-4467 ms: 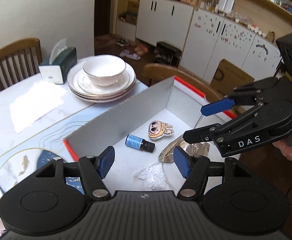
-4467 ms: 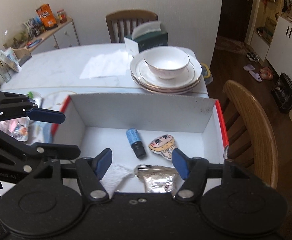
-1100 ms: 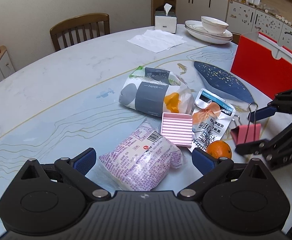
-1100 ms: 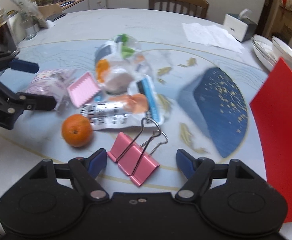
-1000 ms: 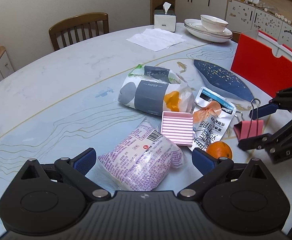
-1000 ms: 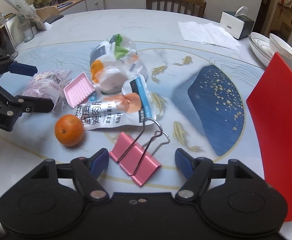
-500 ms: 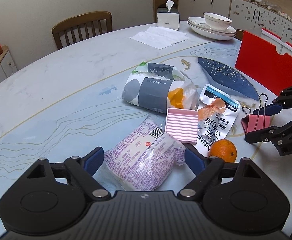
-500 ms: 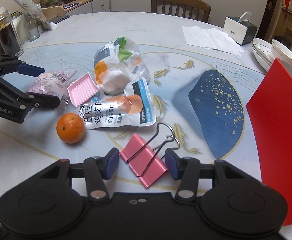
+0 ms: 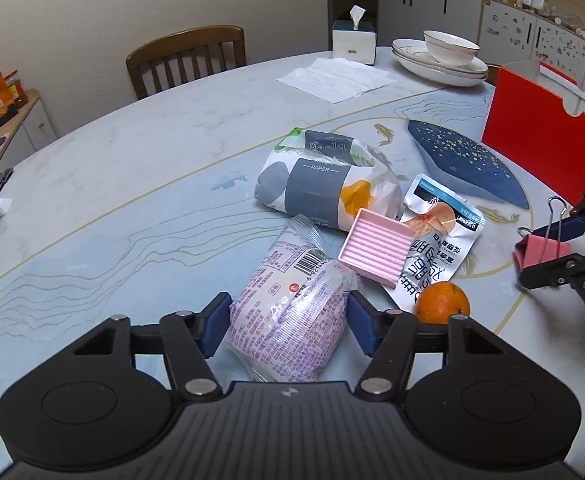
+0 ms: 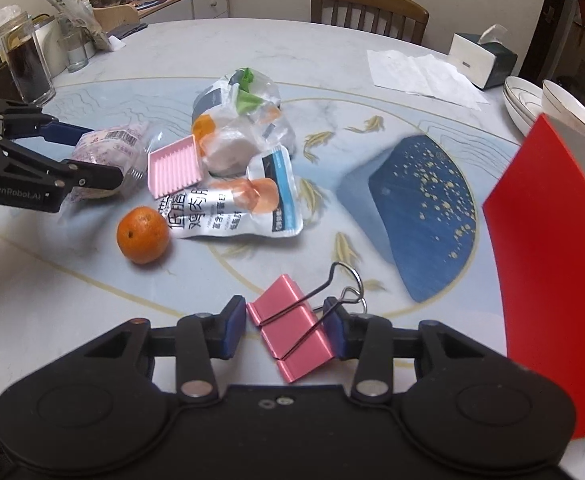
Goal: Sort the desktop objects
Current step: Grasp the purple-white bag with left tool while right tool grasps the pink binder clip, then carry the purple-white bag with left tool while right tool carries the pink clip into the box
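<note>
You are closing your right gripper [image 10: 286, 330] on the pink binder clip [image 10: 292, 334]: its pads are touching both sides, so it appears gripped. The clip is lying between the fingers, long axis running diagonally across them, wire handles [image 10: 342, 286] pointing ahead-right toward the red box [image 10: 548, 264]. Your left gripper [image 9: 288, 326] is pinching the purple snack packet [image 9: 292, 316], which is pointing straight ahead, lengthwise between the fingers.

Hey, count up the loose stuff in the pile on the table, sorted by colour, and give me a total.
Pink: 2, soap dish, binder clip
Orange: 1, orange
Purple: 1, snack packet
Silver: 1, chicken pouch
White and grey: 1, tissue pack
Total: 6
</note>
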{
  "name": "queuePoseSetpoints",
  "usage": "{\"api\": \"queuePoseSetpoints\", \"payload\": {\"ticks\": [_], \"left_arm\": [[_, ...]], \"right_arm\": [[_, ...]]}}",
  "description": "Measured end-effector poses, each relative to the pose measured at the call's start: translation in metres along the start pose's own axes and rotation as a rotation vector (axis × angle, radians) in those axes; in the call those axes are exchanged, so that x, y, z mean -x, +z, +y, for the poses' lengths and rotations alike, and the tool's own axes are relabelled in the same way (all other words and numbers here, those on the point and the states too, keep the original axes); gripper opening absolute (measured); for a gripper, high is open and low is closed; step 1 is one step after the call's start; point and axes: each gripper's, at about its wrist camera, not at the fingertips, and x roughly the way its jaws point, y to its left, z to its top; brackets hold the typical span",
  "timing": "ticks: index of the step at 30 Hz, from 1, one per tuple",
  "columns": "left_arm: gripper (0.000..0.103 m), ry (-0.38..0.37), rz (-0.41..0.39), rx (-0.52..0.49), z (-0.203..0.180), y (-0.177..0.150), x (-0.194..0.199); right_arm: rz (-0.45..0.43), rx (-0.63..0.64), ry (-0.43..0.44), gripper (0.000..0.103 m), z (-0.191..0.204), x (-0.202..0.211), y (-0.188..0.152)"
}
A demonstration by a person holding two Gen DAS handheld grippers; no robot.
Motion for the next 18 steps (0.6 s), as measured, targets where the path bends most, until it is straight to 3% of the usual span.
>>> {"api": "queuePoseSetpoints", "payload": {"ticks": [5,18], "left_arm": [[0.057,0.013,-0.008,0.052,-0.002,-0.003,0.006],[0.057,0.059,-0.043,0.167,-0.015,0.004,0.039]], "right_arm": [[0.014,-0.009,0.011,0.032,-0.011,0.009,-0.005],[-0.039,-0.006,0.058,0.032,-0.038,0.048,-0.002]]}}
